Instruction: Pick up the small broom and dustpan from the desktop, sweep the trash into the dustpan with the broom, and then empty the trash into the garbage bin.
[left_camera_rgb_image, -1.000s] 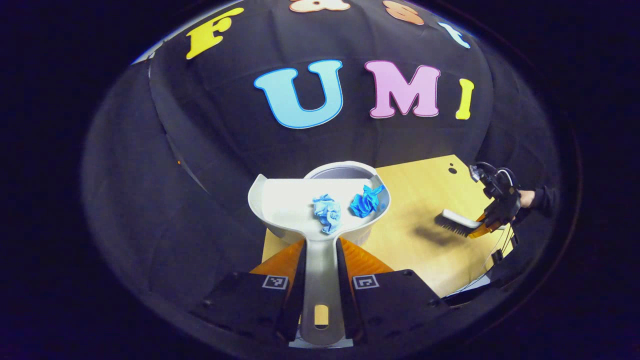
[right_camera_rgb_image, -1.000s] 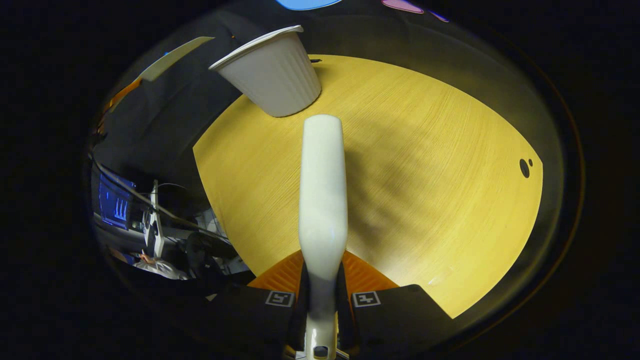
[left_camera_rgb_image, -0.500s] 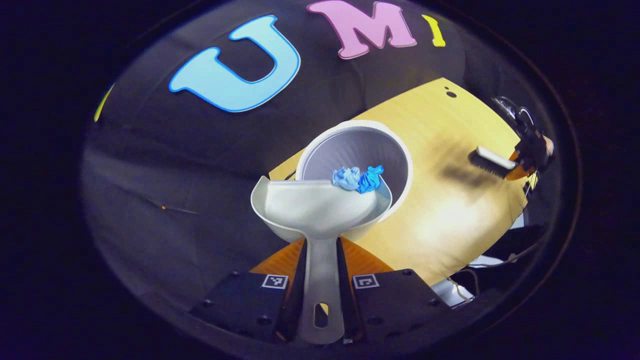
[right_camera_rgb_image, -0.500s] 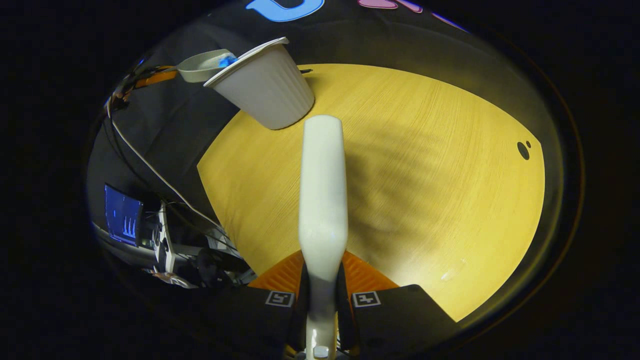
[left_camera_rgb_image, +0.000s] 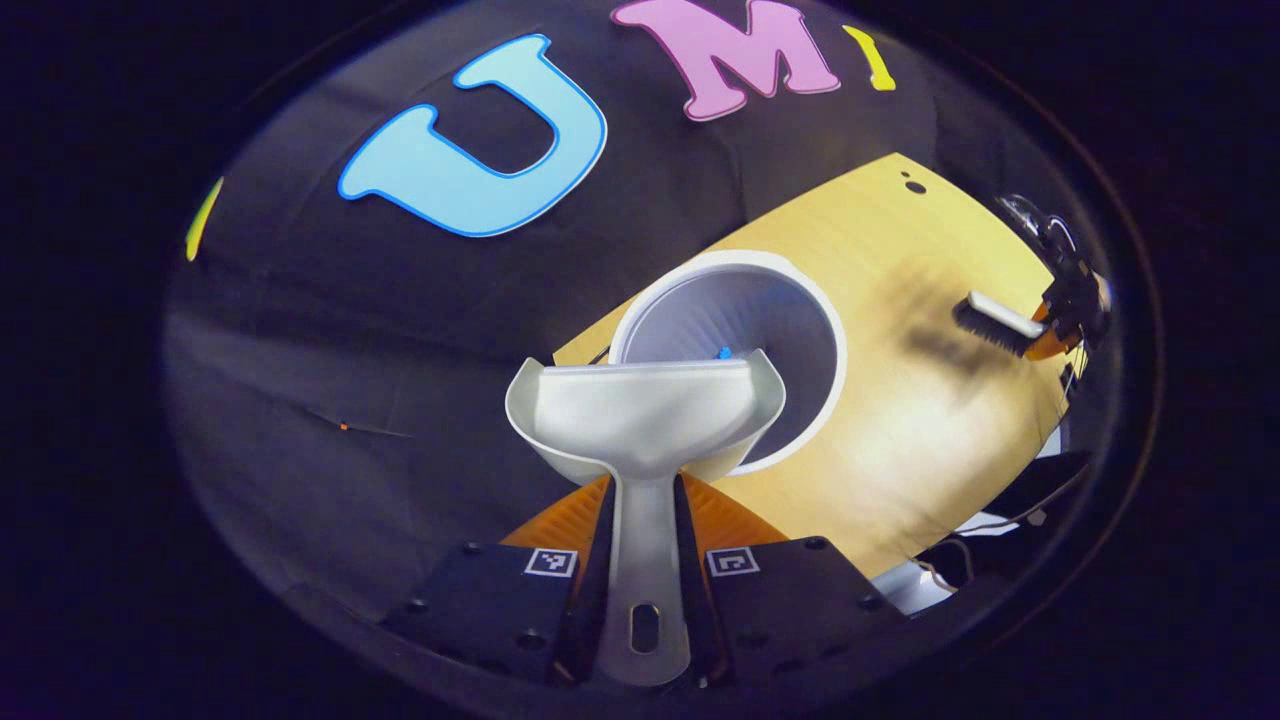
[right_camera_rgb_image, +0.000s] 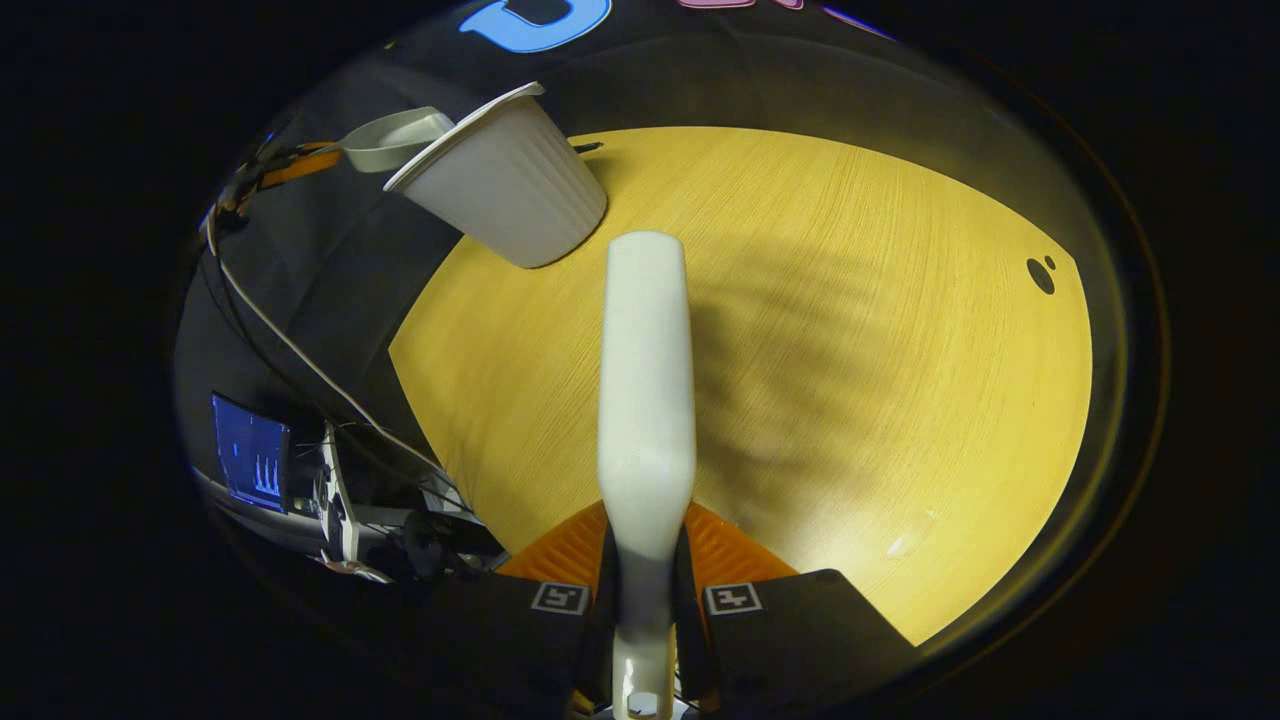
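The dustpan (left_camera_rgb_image: 640, 420) sits in the left gripper (left_camera_rgb_image: 642, 560), whose two fingers clamp the pan's handle from both sides. The pan is held above the garbage bin (left_camera_rgb_image: 790, 300), its front lip reaching over the near part of the bin's round rim and tilted toward the opening. The scoop of the pan looks bare. Just beyond the lip, inside the bin, a small blue scrap of trash (left_camera_rgb_image: 723, 352) peeks out; most of it is hidden behind the pan's edge, so its shape cannot be made out. The bin stands upright on the yellow worktop (left_camera_rgb_image: 900, 440), near the worktop's edge next to the black cloth wall.

In the right gripper view, the right gripper (right_camera_rgb_image: 645, 580) is clenched on the handle of the small broom (right_camera_rgb_image: 645, 400), which runs straight out ahead of it above the worktop (right_camera_rgb_image: 850, 350). The bin (right_camera_rgb_image: 500, 190) is beyond the broom's far end and a little to one side, and the dustpan (right_camera_rgb_image: 395, 140) shows above the bin's rim.

In the left gripper view, the broom (left_camera_rgb_image: 995, 320) hangs bristles-down well apart from the bin, held at its end by the right gripper (left_camera_rgb_image: 1055, 325), with a dark shadow on the worktop beneath it.
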